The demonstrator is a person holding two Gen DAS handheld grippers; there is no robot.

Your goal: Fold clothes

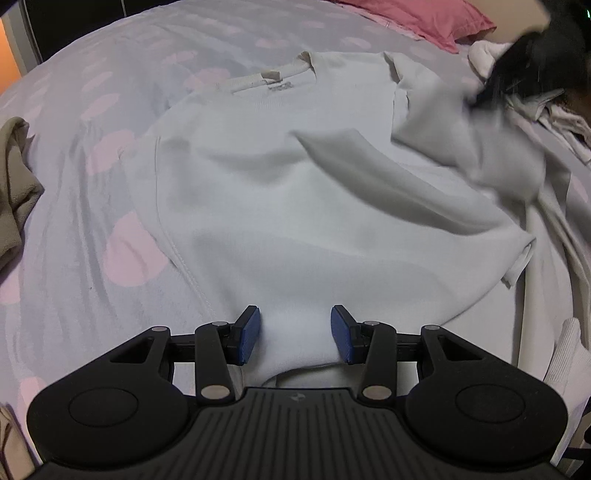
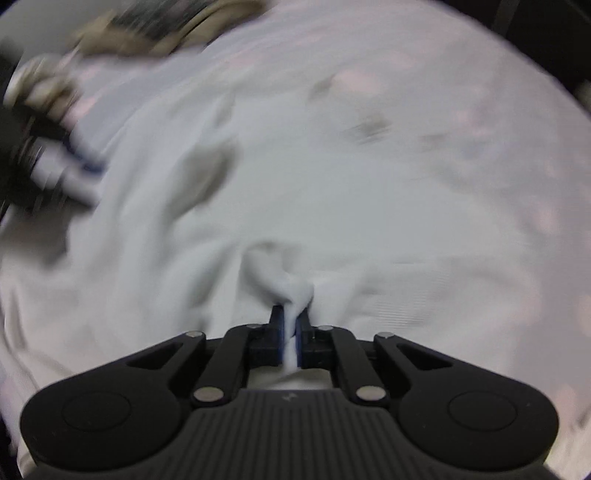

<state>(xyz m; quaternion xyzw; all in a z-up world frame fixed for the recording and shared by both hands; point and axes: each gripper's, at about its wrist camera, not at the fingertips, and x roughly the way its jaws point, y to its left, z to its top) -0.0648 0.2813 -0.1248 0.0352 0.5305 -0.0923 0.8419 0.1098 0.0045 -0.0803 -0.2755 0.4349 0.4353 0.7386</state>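
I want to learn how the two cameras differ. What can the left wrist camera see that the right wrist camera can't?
Only the left wrist view shows the shirt's collar, a pink pillow, a beige garment at the left edge, and the left gripper with a wide fold of shirt between its blue pads.

Only the right wrist view shows, close up, the right gripper pinched shut on a thin ridge of cloth. It is very blurred.

Both show the white shirt lying on the dotted bedspread.
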